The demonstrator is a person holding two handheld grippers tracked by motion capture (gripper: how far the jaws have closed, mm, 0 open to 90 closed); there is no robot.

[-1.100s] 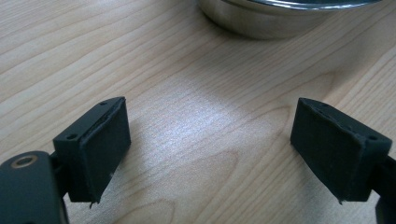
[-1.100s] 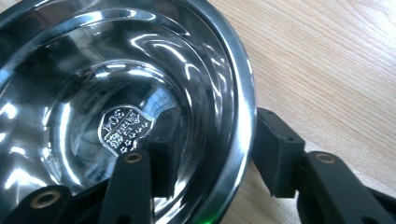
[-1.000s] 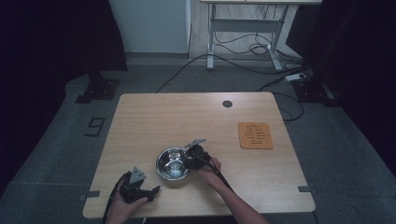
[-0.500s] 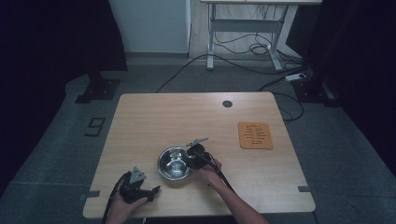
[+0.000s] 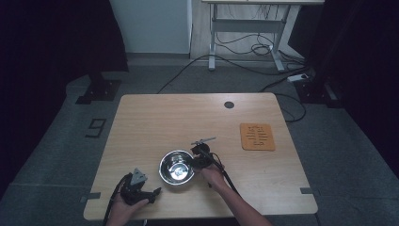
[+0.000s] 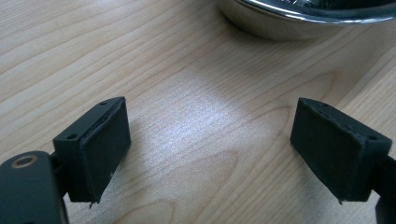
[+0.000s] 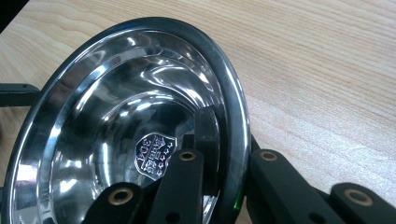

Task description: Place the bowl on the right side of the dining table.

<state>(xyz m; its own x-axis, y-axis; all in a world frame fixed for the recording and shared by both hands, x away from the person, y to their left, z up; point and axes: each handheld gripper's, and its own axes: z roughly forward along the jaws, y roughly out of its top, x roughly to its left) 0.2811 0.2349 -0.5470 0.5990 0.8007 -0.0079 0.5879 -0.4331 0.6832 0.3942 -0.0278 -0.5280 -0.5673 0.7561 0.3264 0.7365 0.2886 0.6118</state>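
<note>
A shiny steel bowl (image 5: 176, 166) rests on the wooden table (image 5: 155, 122) near its front middle. My right gripper (image 5: 194, 161) is shut on the bowl's right rim. In the right gripper view, one jaw lies inside the bowl (image 7: 121, 126) and the other outside the rim. My left gripper (image 5: 153, 193) rests near the table's front left edge, held in a hand, open with nothing between its pads (image 6: 100, 147). The bowl's outer wall (image 6: 303, 18) lies just beyond it in the left gripper view.
An orange square mat (image 5: 257, 136) lies on the table's right side. A small round dark grommet (image 5: 229, 104) sits near the far edge. Cables and a desk frame (image 5: 244, 37) stand on the floor behind the table.
</note>
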